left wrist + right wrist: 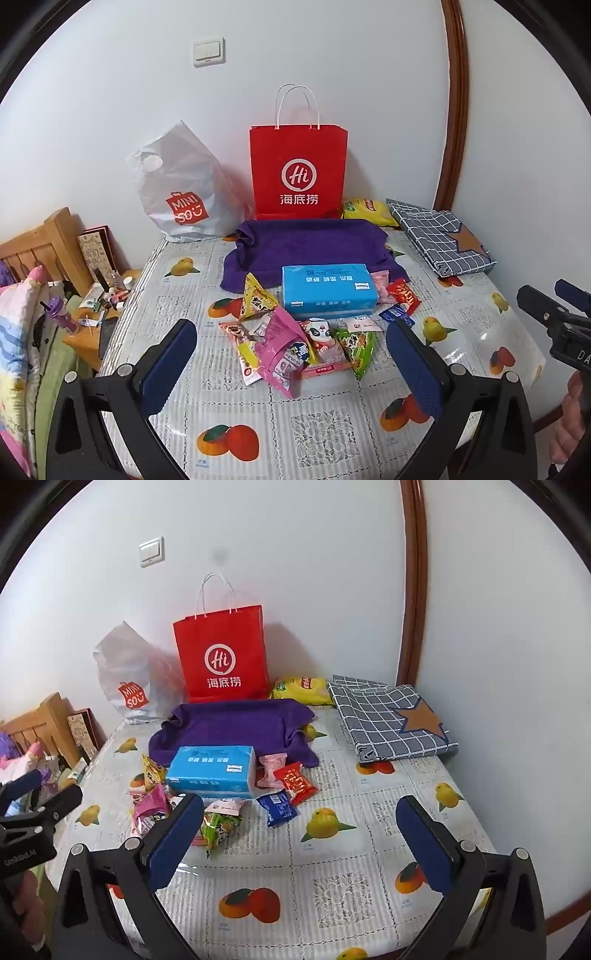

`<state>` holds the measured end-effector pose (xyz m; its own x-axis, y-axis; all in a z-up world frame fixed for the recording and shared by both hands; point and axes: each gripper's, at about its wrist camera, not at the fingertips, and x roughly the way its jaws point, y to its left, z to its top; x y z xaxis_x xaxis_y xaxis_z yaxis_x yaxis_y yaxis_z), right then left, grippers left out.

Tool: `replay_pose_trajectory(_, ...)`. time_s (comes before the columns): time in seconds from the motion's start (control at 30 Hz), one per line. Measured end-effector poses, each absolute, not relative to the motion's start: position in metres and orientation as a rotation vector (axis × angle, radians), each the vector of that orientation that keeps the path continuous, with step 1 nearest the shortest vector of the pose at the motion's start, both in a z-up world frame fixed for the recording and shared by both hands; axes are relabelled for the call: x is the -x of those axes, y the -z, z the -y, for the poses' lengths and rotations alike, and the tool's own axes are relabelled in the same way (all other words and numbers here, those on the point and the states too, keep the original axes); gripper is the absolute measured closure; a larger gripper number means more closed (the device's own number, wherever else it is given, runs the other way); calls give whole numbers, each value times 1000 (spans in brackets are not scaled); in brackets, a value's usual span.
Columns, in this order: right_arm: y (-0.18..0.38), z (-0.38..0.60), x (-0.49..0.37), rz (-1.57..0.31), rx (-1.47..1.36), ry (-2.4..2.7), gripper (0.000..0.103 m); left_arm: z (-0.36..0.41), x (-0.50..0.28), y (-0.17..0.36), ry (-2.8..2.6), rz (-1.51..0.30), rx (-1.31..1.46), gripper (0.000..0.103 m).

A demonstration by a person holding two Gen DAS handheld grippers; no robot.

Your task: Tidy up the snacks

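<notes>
Left gripper (291, 363) and right gripper (299, 843) both gape wide, empty, above the table (332, 424). Snacks (295, 343) lie heaped just in front of the tissue pack (328, 291) — overlapping wrappers risk a double pick or slip; thin flat packets resist pinching.
</notes>
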<state>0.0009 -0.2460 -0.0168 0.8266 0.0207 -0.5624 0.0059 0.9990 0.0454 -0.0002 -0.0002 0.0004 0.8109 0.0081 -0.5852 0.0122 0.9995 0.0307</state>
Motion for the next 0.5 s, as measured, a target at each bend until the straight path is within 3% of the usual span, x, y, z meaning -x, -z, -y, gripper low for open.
replay_pose_trajectory(0.5, 15, 245, 9, -592, -75, -21, 1, -5, 8, -5, 4, -613, 1, 0)
